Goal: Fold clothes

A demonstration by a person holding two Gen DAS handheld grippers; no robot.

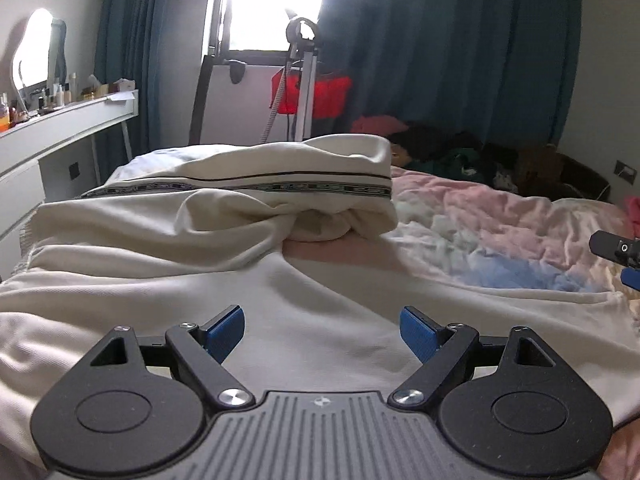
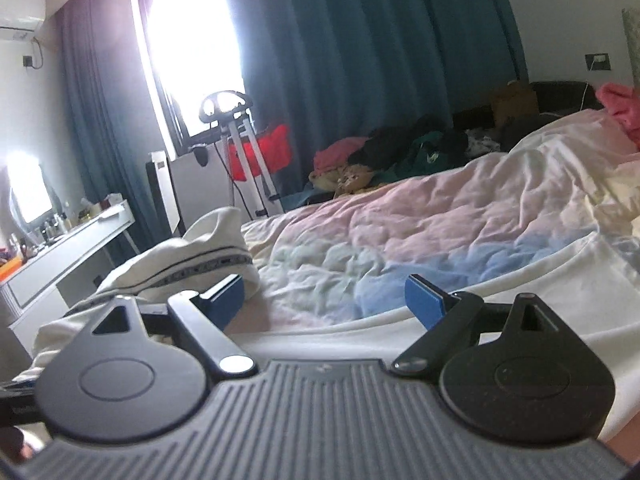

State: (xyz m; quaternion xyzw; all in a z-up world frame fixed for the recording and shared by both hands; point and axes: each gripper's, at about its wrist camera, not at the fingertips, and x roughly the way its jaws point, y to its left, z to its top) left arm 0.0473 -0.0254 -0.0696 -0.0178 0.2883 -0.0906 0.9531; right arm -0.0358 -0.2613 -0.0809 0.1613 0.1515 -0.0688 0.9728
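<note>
Left wrist view: left gripper (image 1: pixel 322 330) hangs over cream trousers (image 1: pixel 208 248) spread on the bed (image 1: pixel 500 224), jaws wide, empty. Right gripper (image 2: pixel 324 300) wide too, nothing held. Risk: pinching bedding w/ the fabric, since cloth lies flat & both are pale.

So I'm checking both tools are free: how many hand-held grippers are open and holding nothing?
2. The left hand-held gripper hangs open over the cream garment; the right hand-held gripper is open over the garment's edge by the quilt.

Black grippers (image 1: pixel 322 330) — blue pads (image 1: pixel 226 334)
</note>
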